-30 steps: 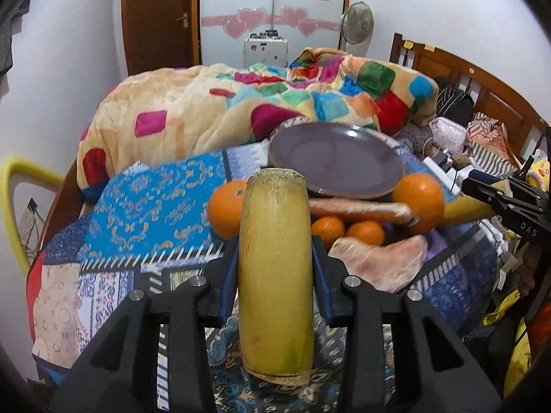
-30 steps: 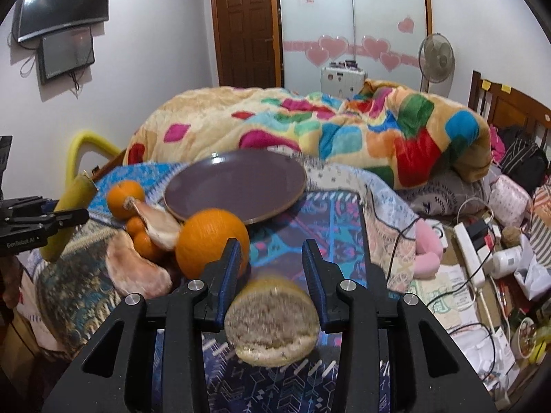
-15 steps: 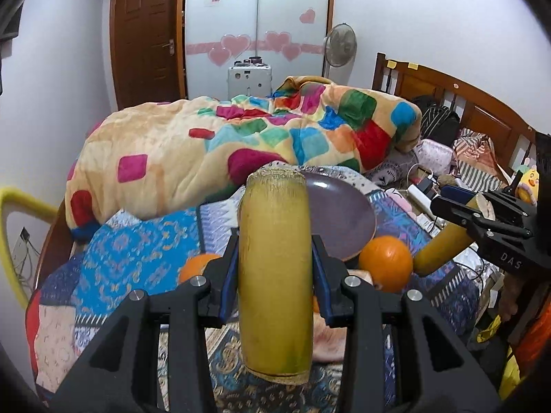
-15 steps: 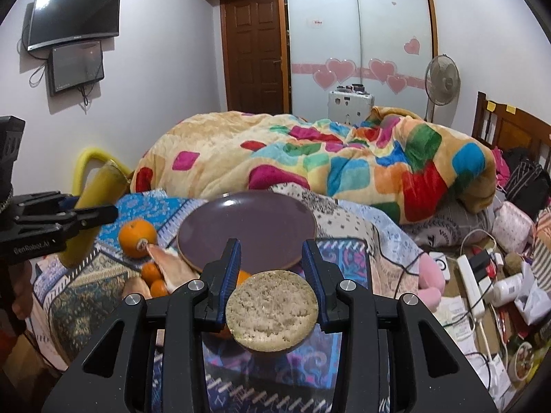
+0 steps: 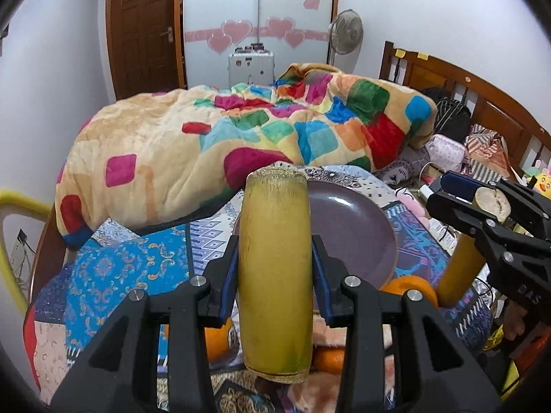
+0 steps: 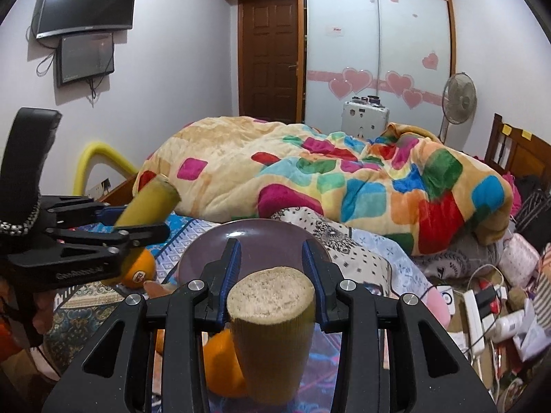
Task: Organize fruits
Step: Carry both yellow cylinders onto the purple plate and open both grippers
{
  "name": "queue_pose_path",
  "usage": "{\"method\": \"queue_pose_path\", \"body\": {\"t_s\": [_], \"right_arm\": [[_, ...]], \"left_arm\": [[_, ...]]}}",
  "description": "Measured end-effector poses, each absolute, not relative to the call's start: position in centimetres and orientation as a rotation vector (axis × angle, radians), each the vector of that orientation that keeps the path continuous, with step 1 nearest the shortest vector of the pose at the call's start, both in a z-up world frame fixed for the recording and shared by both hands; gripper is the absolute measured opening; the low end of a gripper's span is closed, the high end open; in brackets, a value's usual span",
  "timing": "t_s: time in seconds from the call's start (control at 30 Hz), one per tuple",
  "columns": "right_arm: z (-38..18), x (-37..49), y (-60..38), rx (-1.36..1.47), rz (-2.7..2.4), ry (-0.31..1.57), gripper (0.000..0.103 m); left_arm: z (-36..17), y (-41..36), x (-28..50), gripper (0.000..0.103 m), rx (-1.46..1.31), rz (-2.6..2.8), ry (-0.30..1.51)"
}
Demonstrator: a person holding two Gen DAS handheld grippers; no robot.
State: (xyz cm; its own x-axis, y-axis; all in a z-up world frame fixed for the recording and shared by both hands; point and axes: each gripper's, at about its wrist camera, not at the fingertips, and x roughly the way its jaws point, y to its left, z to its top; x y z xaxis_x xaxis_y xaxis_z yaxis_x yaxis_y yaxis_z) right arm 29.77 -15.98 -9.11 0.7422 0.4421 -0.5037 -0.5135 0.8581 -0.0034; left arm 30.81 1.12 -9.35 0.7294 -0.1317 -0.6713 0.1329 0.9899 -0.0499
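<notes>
My left gripper [image 5: 275,251] is shut on a yellow-green sugarcane piece [image 5: 275,275], held lengthwise above the patterned bedspread. Behind it lies an empty purple plate [image 5: 358,234]. Oranges [image 5: 411,287] and peeled fruit pieces sit low in the left wrist view, partly hidden by the fingers. My right gripper [image 6: 272,258] is shut on a second cane piece [image 6: 272,316], its pale cut end facing the camera, just short of the plate [image 6: 255,237]. The left gripper [image 6: 137,223] shows at the left, above an orange [image 6: 139,268]. The right gripper [image 5: 482,213] shows at the right edge.
A bulky colourful quilt [image 5: 241,137] fills the bed behind the plate. A wooden headboard [image 5: 465,93] stands at the right, with bags, a power strip [image 6: 475,313] and cables piled beside the bed. A yellow padded bar [image 6: 93,161] rises at the left.
Both grippers have risen and moved forward with their cane pieces. The oranges have dropped low in both views and the plate now sits right behind the fingers.
</notes>
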Motion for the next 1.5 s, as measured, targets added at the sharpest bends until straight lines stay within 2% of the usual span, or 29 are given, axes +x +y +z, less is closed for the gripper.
{"method": "queue_pose_path", "body": {"t_s": [0.43,0.7,0.9,1.03,1.13,1.23,1.43,1.5], "right_arm": [[-10.8,35.7,-13.0,-0.194,0.539,0.600,0.034],[-13.3,40.2,-12.2,-0.157,0.528,0.722,0.034],[-13.7,40.8,-12.3,-0.140,0.541,0.772,0.034],[-12.2,39.6,-13.2,-0.132,0.534,0.725,0.036],[-11.2,38.7,-13.6,-0.132,0.529,0.698,0.037],[-10.3,37.2,-14.0,-0.144,0.515,0.662,0.043],[-9.3,33.4,-14.4,-0.185,0.498,0.603,0.044],[-9.2,32.0,-14.5,-0.193,0.501,0.591,0.049]], "left_arm": [[-12.8,0.6,36.1,0.038,-0.013,-0.138,0.850],[-14.2,0.3,39.4,0.038,-0.033,-0.140,0.930],[-14.1,-0.3,40.1,0.039,-0.016,-0.136,0.929],[-12.3,-0.5,38.8,0.047,0.008,-0.129,0.862],[-11.4,-0.2,37.8,0.047,0.009,-0.122,0.843],[-10.8,0.0,36.5,0.047,0.023,-0.106,0.816],[-9.5,1.0,33.1,0.058,0.030,-0.086,0.760],[-9.3,1.5,31.7,0.061,0.022,-0.083,0.747]]}}
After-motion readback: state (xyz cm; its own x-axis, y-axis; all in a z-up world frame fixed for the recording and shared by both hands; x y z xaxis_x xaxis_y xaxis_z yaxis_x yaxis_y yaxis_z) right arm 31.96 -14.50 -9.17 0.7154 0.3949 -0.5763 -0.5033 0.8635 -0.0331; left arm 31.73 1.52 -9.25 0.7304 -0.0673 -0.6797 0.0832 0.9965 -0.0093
